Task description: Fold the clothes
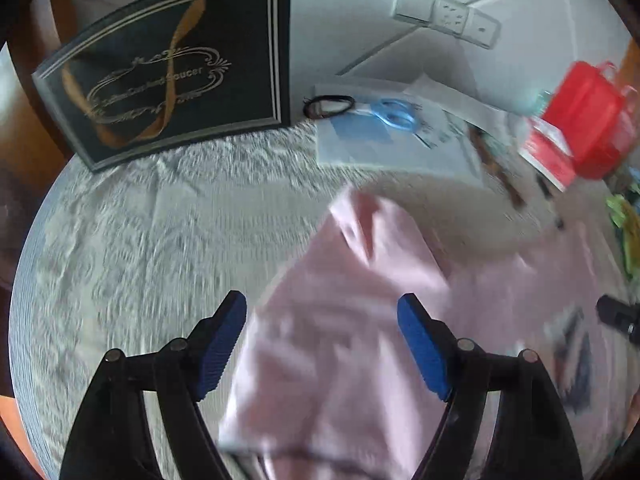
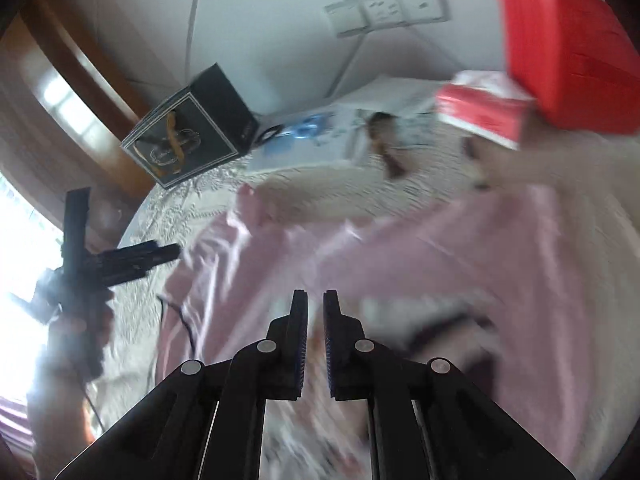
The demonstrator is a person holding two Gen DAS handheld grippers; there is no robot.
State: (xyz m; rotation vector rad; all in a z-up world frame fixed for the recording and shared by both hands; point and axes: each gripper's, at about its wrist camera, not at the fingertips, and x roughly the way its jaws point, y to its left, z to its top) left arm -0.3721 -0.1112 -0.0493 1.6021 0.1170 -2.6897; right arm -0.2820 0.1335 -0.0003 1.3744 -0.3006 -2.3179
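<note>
The left gripper had its blue pads spread wide over the pink garment, gripping nothing. The right gripper had its jaws nearly pressed together, nothing visible between them, above the same blurred garment spread across the white textured tablecloth. Farther back lay blue scissors, a dark box and a red container.
</note>
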